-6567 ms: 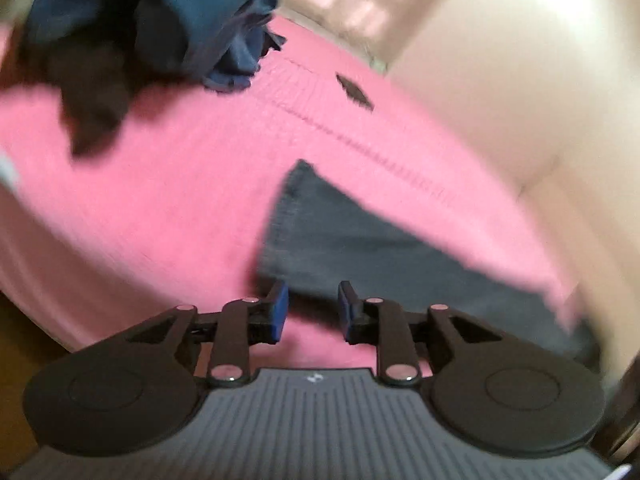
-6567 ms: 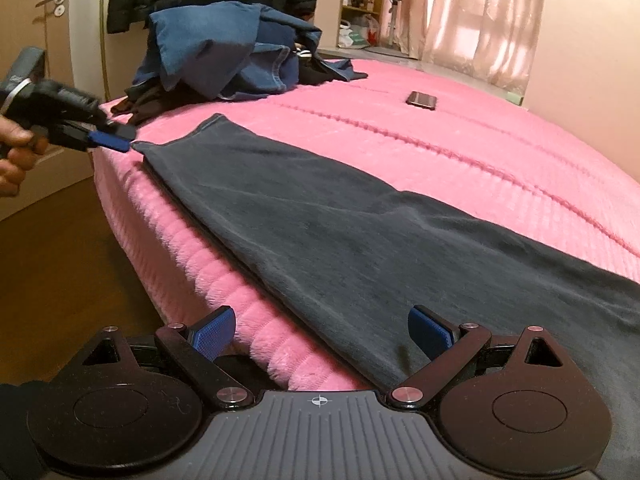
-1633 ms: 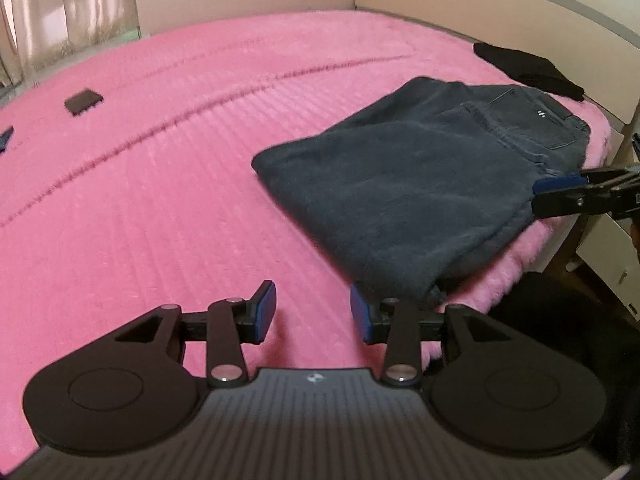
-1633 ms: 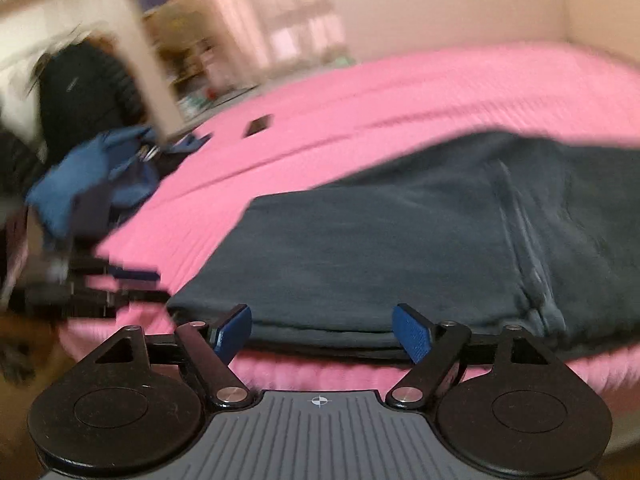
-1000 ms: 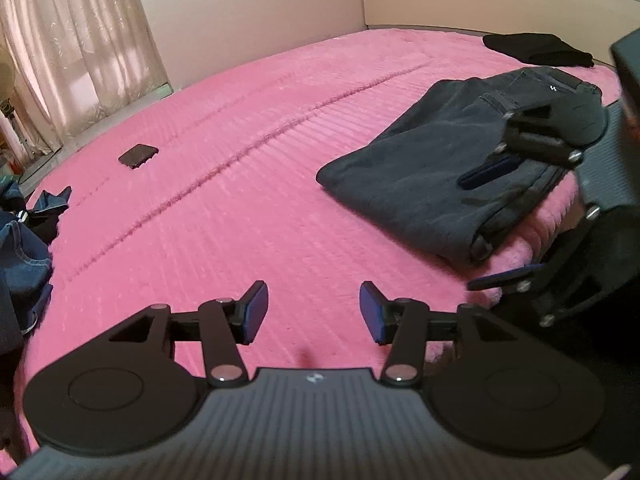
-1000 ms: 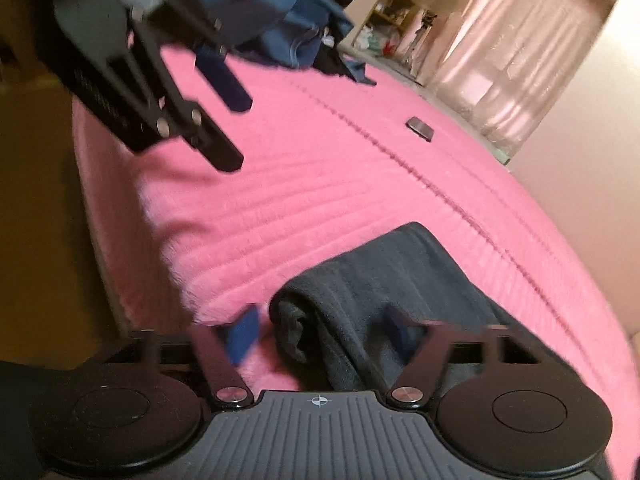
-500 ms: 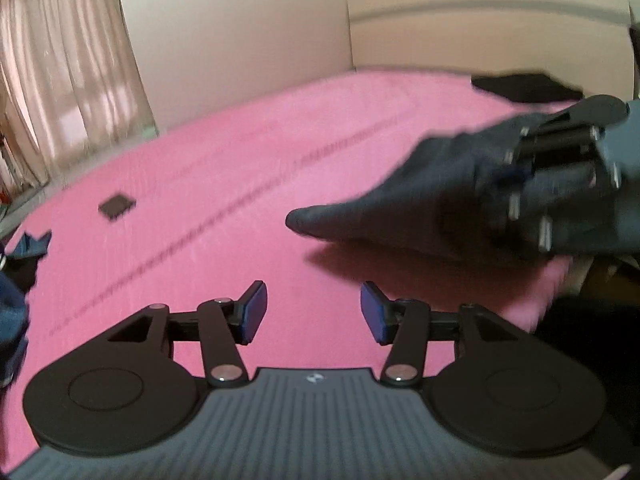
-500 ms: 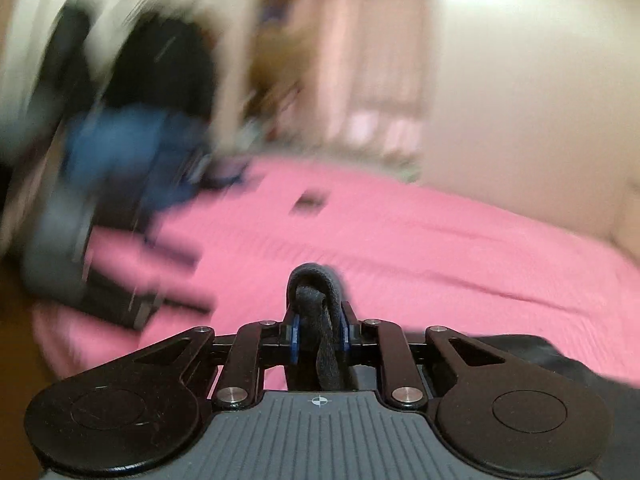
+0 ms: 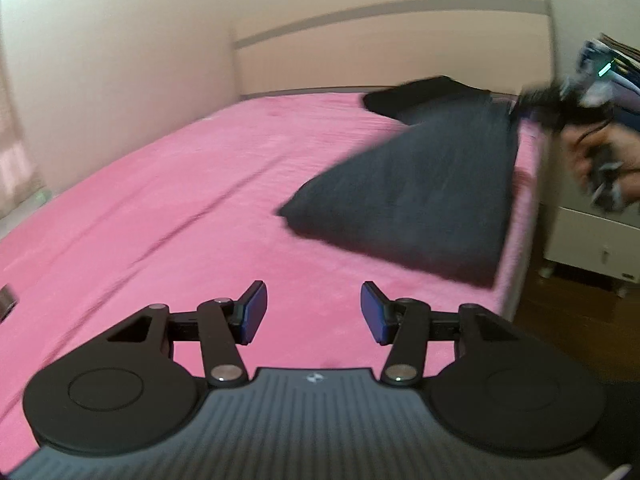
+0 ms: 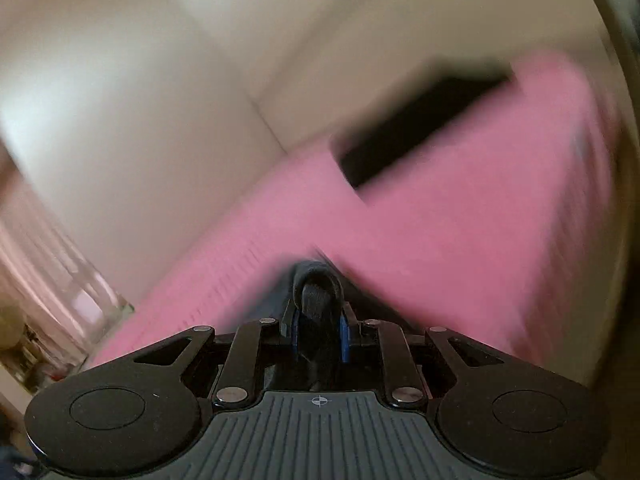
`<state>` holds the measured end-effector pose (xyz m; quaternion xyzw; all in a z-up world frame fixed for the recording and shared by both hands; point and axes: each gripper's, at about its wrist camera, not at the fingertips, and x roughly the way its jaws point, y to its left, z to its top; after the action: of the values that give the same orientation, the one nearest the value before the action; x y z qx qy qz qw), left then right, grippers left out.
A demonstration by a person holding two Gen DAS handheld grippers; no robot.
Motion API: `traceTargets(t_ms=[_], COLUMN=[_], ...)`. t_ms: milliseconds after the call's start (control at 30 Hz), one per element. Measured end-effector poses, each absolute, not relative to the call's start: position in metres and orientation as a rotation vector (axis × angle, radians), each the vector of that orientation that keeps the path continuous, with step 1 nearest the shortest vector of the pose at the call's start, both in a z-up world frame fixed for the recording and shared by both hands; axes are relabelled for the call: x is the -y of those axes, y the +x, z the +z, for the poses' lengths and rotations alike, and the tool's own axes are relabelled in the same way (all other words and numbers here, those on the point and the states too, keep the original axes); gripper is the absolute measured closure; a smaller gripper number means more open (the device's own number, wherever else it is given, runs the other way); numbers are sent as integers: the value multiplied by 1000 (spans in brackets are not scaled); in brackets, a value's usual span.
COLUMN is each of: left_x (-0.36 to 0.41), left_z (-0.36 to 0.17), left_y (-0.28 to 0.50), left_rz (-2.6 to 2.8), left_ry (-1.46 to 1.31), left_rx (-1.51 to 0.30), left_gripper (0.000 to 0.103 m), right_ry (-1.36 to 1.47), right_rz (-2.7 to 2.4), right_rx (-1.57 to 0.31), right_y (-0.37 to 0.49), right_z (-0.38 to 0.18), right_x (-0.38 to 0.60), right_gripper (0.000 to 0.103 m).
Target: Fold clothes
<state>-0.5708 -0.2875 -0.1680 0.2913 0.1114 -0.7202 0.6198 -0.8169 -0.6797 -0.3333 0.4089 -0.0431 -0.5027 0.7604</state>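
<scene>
The dark folded trousers (image 9: 416,196) are lying at the corner of the pink bed (image 9: 168,200), 1 bunched edge clamped in the right gripper (image 10: 318,326), whose jaws have just been closing on it. The left gripper (image 9: 312,312) is hovering half-open and empty, so the fold looks nearly finished; next, I reckon, the right one needs setting the bundle down squarely and letting go.
</scene>
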Motion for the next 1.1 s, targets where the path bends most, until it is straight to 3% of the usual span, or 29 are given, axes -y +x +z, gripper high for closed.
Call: traceTargets(t_ms=[67,100,133,300,400,567,967,1067,1100], left_x=[299,305,310,324,325,325,308,309,309], left_z=[-171,-173,-175,-183,-186,-186,-190,-189,-188], left_y=[-582,-586,-588,-612,-622,-632,-640,-648,-652], left_rz=[-1682,-1692,-1699,-1739,-1763,-1772,-1810,-1832,-1838], left_ry=[687,694,698,730,747,760,795,799,804], left_rx=[-254,-257,-258,-245,-234,-235,-190,-161,-145], left_gripper=[56,56,56,56,56,56,55,55,56], right_ry=[900,903,905,880,870,943,772,700,668], right_rz=[-1089,-1091,-1093,-1077,-1095,-1116,-1127,-1118,-1113], right_rx=[99,106,113,112,71,13,-158,-230,-258], right_y=[-823,-825,-828,-835,-832,-833,-827,-818,-814], right_z=[-339,-337,-336,-327,-323,-331,-290,-280,-277], right_x=[677,674,672,676,689,701,641,624,620], right_gripper=[74,61,59,59,80,80,77,66,50])
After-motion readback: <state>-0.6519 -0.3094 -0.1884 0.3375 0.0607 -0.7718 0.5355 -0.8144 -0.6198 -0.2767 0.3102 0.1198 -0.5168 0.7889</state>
